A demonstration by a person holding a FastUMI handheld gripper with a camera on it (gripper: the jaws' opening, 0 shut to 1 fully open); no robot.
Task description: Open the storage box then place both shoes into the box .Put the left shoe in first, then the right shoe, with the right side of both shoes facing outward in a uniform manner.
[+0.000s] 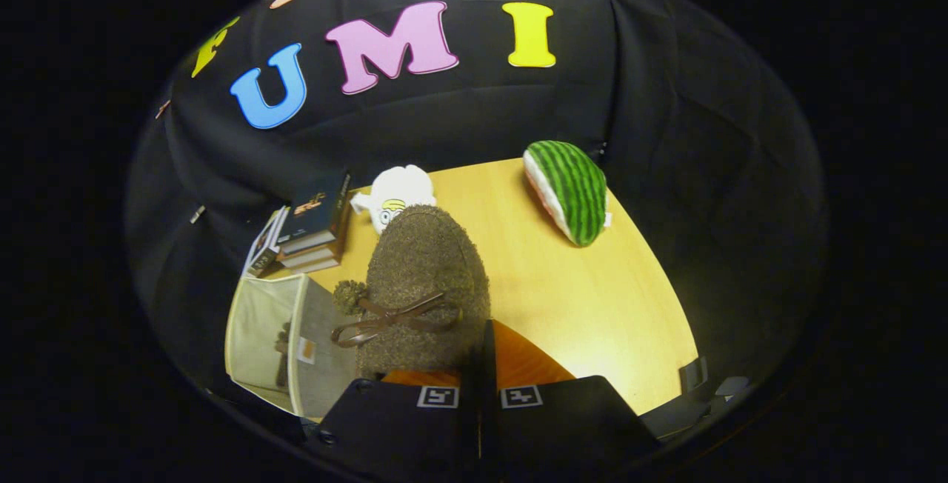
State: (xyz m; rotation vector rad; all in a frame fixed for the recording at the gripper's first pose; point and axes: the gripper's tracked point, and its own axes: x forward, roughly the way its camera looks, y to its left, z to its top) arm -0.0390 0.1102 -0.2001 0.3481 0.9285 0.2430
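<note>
Here hand-held gripper (479, 364) pinching shoe (422, 283), toe pointing ahead.

The shoe (422, 283) has a rough, fuzzy, matt cloth upper with a smooth, slightly glossy cord bow. The table (592, 298) is smooth wood with a soft sheen. The watermelon toy (572, 190) looks like plush cloth, as does the white toy (396, 190). The box (278, 335) looks like translucent, smooth plastic. The books (315, 220) show paper edges.
</note>
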